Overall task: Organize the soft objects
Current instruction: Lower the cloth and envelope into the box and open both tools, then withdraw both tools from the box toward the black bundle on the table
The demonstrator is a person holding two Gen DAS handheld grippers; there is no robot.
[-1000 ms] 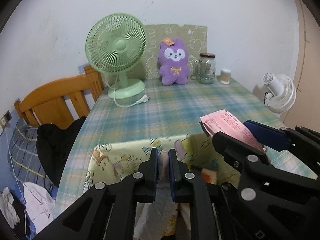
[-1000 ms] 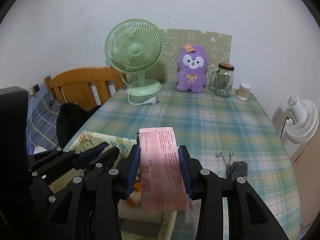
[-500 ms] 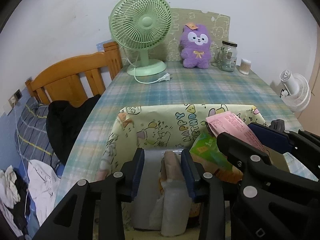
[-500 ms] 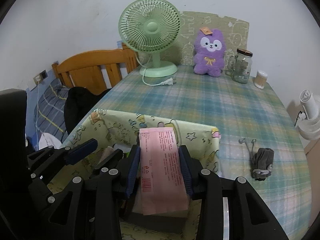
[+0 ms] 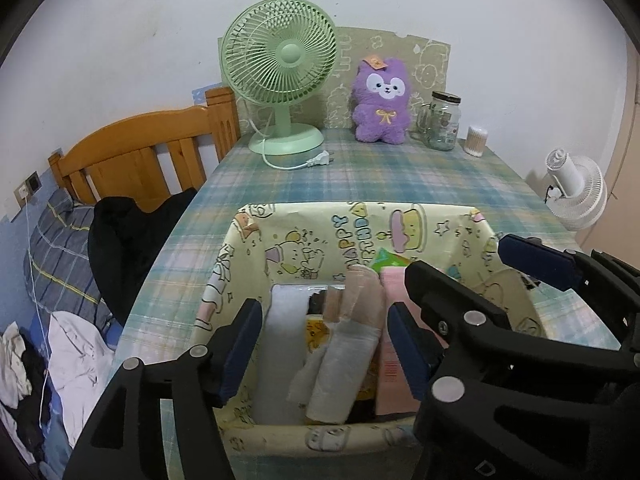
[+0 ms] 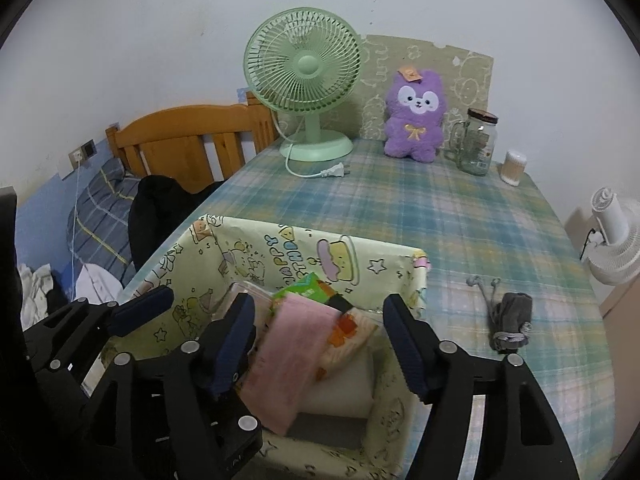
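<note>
We have just opened both tongs over the fabric bin (image 6: pixel 384 268) at the near edge of the tabletop (image 6: pixel 440 216). The left tongs (image 5: pixel 320 344) release the white roll (image 5: pixel 344 364), the right tongs (image 6: pixel 320 344) the pink packet (image 6: pixel 288 360); both now lie inside. A grey pouch (image 6: pixel 512 320) waits beside the bin.

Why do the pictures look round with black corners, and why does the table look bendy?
Left wrist view: a fisheye lens makes the round frame and dark corners, and bends the table edges; the fan stays sharp. Right wrist view: same curving, dim even light, no glare; the box is clear, though the close gripper looks oversized.
</note>
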